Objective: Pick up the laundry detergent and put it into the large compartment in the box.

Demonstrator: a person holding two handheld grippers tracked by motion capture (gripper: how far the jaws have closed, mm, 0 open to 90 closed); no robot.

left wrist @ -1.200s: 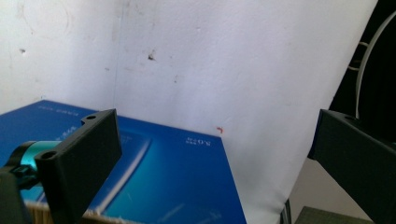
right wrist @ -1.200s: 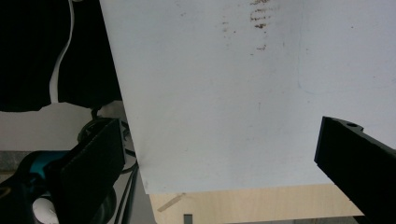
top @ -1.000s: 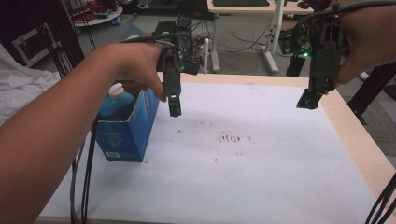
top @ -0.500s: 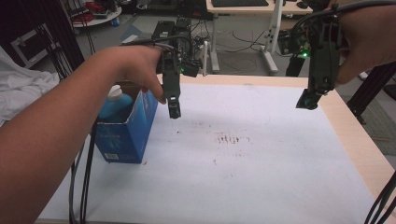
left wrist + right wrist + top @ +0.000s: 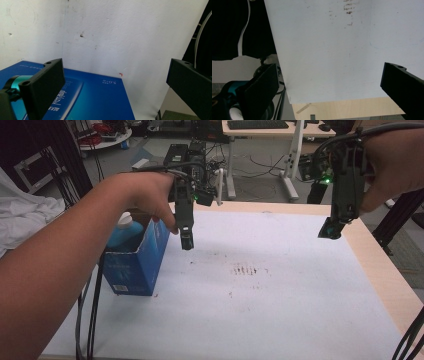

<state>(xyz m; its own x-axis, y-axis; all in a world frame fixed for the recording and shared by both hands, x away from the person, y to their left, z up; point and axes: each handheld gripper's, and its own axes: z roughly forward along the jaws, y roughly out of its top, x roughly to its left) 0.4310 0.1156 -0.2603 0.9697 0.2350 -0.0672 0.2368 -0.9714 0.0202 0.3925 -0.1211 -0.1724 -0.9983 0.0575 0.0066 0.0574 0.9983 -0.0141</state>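
The left claw point(image 5: 186, 240) is hanging open and empty above the table point(image 5: 280, 320), just at 3 o'clock of the blue box point(image 5: 137, 262) (a bottle point(image 5: 122, 231) is standing inside it). The right claw point(image 5: 330, 231) is hovering open, holding nothing, near the table's 2 o'clock edge.

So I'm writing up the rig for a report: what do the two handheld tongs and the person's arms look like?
Both tongs are black: the left tongs and right tongs each end in two flat, blocky black jaws with small screw holes. A teal part sits at the base of one jaw in each gripper view. A green light glows near the top of each. Dark cables trail from them. The forearms are bare, with no sleeves visible.
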